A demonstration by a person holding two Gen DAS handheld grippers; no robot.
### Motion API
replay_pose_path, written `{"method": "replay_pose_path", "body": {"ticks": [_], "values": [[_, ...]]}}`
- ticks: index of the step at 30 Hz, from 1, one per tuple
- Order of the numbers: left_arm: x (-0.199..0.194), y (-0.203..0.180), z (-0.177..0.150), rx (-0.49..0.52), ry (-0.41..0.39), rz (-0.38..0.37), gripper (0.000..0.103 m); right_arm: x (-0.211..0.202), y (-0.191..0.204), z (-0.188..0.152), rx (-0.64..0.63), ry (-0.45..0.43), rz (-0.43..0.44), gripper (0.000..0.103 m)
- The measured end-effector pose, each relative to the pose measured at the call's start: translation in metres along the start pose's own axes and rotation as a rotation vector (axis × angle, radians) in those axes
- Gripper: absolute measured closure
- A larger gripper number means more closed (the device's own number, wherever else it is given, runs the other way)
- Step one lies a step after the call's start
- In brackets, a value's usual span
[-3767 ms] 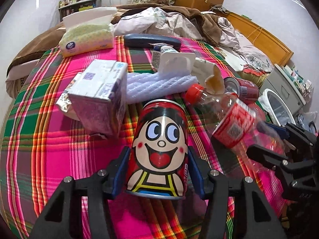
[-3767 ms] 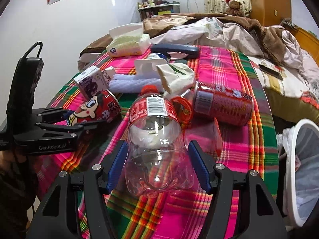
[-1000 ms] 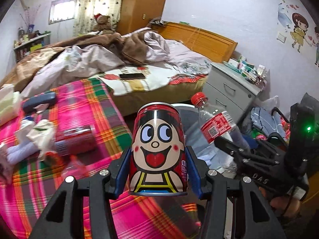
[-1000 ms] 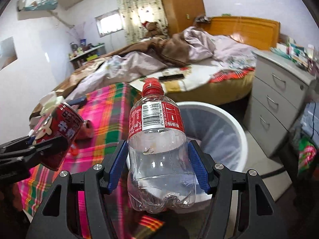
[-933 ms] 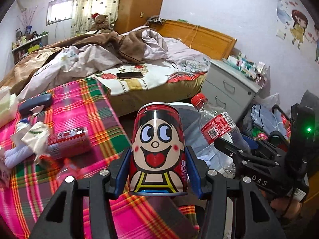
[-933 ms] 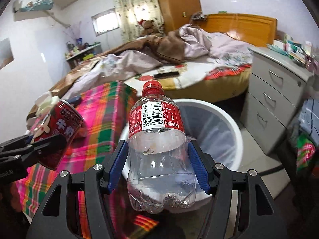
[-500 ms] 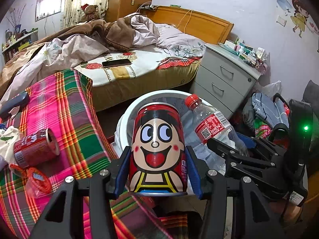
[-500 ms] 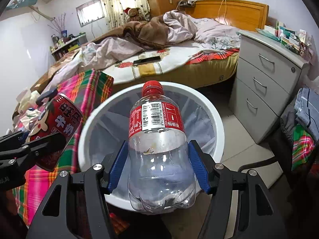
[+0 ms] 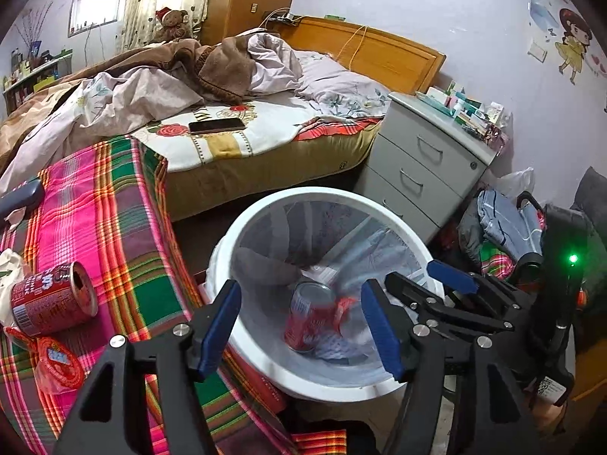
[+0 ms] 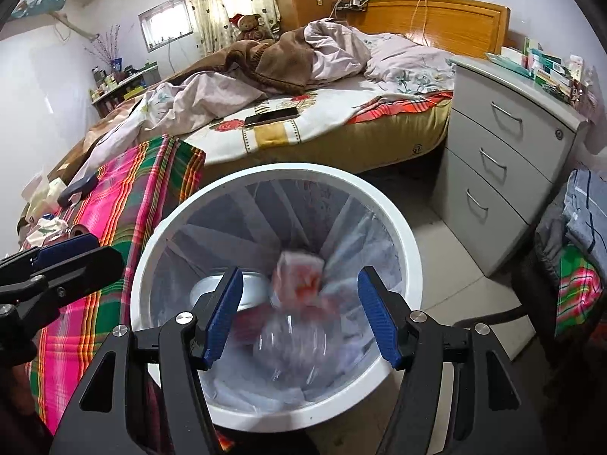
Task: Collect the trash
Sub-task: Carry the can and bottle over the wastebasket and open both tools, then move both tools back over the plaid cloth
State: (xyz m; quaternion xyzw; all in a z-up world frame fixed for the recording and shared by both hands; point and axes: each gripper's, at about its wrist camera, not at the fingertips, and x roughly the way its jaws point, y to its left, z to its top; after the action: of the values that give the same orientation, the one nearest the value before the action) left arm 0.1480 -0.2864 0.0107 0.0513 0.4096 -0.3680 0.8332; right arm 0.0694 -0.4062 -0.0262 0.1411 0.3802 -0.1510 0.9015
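A white trash bin (image 9: 242, 235) with a clear liner stands on the floor beside the plaid table; it also shows in the right wrist view (image 10: 398, 227). Both grippers hang open and empty over it. My left gripper (image 9: 301, 328) is above the red can (image 9: 309, 318), which lies inside the bin. My right gripper (image 10: 301, 316) is above the clear bottle (image 10: 292, 337), blurred and falling inside the bin next to the can (image 10: 246, 288). The right gripper shows at the right of the left wrist view (image 9: 440, 284).
A plaid cloth covers the table (image 9: 114, 227) at left, with another red can (image 9: 49, 309) lying on it and a crumpled red wrapper (image 9: 57, 360). A bed (image 9: 227, 113) stands behind, a grey drawer cabinet (image 9: 425, 167) at right, bags on the floor (image 9: 504, 227).
Both grippers moved from the table to above the bin, then opened. The cartoon can and the bottle dropped out of the jaws into the bin.
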Motion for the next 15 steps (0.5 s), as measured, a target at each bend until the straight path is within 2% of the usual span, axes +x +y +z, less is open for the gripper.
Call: {"method": "replay_pose_path", "body": {"ticks": [15], "values": [[-0.039, 0.031, -0.019, -0.051, -0.061, 0.059, 0.035, -0.018, 0.027, -0.002, -0.016, -0.050, 0.041, 0.038]]}}
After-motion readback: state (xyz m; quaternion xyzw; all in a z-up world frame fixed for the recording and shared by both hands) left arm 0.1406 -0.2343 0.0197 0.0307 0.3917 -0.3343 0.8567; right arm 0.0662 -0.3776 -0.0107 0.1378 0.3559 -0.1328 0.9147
